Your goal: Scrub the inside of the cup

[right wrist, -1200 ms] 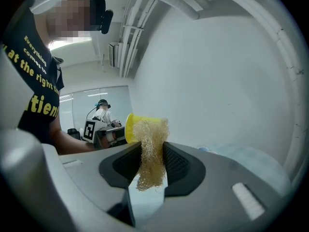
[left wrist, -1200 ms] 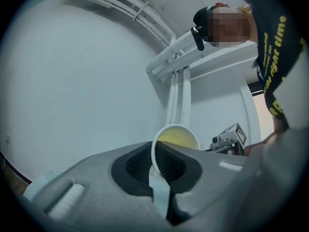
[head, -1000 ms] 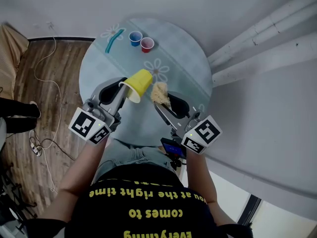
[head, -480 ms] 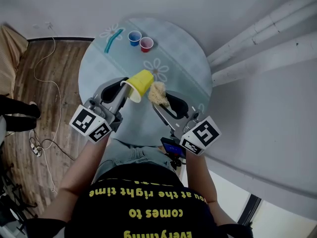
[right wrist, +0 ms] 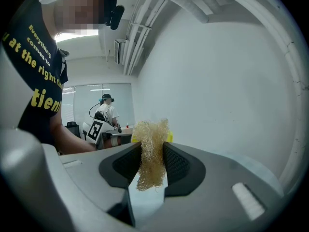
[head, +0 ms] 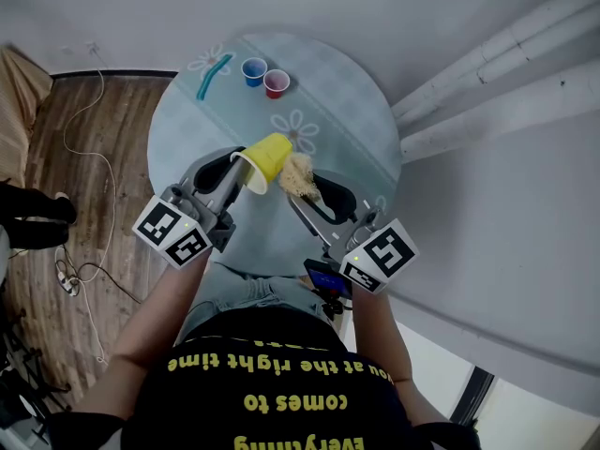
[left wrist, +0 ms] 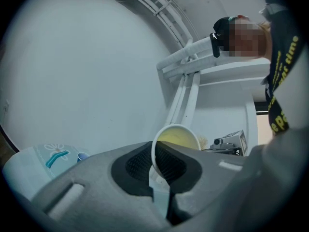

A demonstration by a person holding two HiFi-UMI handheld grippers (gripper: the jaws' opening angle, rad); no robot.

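My left gripper (head: 236, 172) is shut on the rim of a yellow cup (head: 263, 161), held tilted above the round table (head: 347, 120). In the left gripper view the cup (left wrist: 176, 138) shows its open mouth, its wall pinched between the pads. My right gripper (head: 306, 187) is shut on a beige fibrous scrubber (head: 299, 174), which sits just right of the cup and touches its side. In the right gripper view the scrubber (right wrist: 151, 151) sticks up between the pads, with a bit of the yellow cup (right wrist: 170, 138) behind it.
At the table's far side stand a blue cup (head: 254, 71) and a red cup (head: 277, 83), with a teal brush (head: 214, 76) to their left. A cable (head: 94, 157) trails over the wooden floor on the left. A grey wall with pipes rises on the right.
The right gripper has carried the scrubber slightly left, closer against the cup. The left gripper and cup have barely shifted.
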